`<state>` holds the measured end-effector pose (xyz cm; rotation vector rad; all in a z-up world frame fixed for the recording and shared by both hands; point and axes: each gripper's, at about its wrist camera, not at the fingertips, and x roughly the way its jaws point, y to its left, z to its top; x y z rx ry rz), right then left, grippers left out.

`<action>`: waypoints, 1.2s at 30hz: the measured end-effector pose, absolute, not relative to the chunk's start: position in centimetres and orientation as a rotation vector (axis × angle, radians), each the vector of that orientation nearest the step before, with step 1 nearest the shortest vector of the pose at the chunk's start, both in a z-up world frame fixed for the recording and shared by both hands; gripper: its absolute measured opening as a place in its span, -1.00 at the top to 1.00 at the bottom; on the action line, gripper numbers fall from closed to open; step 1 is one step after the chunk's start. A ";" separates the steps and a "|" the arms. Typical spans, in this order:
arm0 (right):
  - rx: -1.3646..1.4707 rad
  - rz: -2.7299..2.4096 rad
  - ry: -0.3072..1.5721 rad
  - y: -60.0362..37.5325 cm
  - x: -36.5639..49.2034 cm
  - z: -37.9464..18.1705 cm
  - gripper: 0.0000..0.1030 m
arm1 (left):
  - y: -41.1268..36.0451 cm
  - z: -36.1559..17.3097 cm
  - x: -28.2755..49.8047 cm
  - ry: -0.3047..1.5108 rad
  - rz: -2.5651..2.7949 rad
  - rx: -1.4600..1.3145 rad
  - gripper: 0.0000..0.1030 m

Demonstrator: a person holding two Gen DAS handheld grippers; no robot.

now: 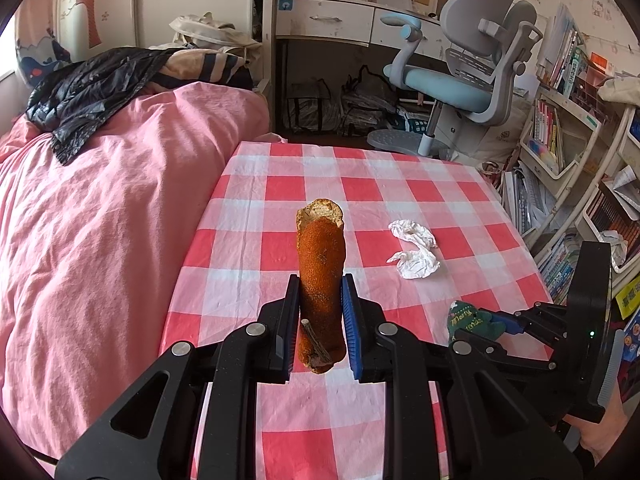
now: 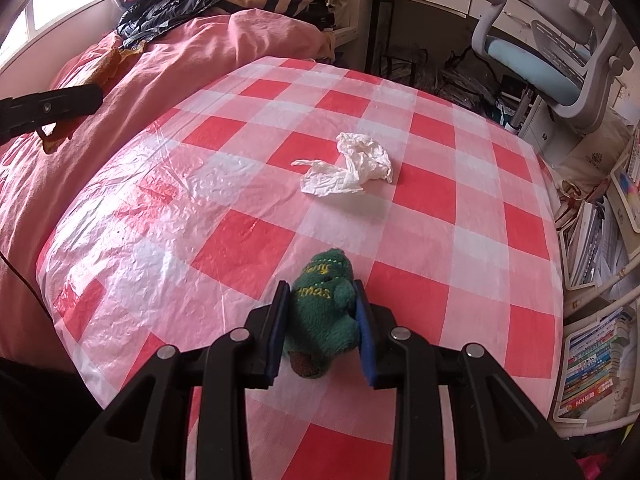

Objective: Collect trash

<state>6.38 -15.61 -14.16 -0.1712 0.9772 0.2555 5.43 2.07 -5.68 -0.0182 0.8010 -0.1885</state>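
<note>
Left gripper [image 1: 320,312] fingers clamp an orange peel [image 1: 321,280]; right gripper [image 2: 322,316] fingers hold a green plush toy [image 2: 324,312]; crumpled tissue [image 2: 348,168] lies on the checked surface [image 2: 440,200].

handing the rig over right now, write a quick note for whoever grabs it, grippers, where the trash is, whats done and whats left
Left gripper: shut on a dried orange peel, held up above the checked tablecloth.
Right gripper: shut on a small green plush toy with yellow lettering, low over the near part of the cloth.
Crumpled white tissue: lying loose on the cloth, ahead of both grippers, untouched.
No bin or trash bag shows in either view.
Done: peel and plush picked up.
Left: drop both wherever the trash goes, then come back for the tissue.
</note>
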 end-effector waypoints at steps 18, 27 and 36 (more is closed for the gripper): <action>-0.191 0.257 0.967 -15.3 6.0 -13.7 0.39 | 2.0 -5.6 5.4 0.801 -0.190 -0.016 0.63; -0.196 0.254 0.961 -15.4 5.6 -13.5 0.39 | 2.0 -5.6 5.2 0.800 -0.191 -0.014 0.63; -0.197 0.256 0.953 -15.3 5.2 -13.2 0.39 | 2.0 -5.6 5.1 0.799 -0.190 -0.014 0.63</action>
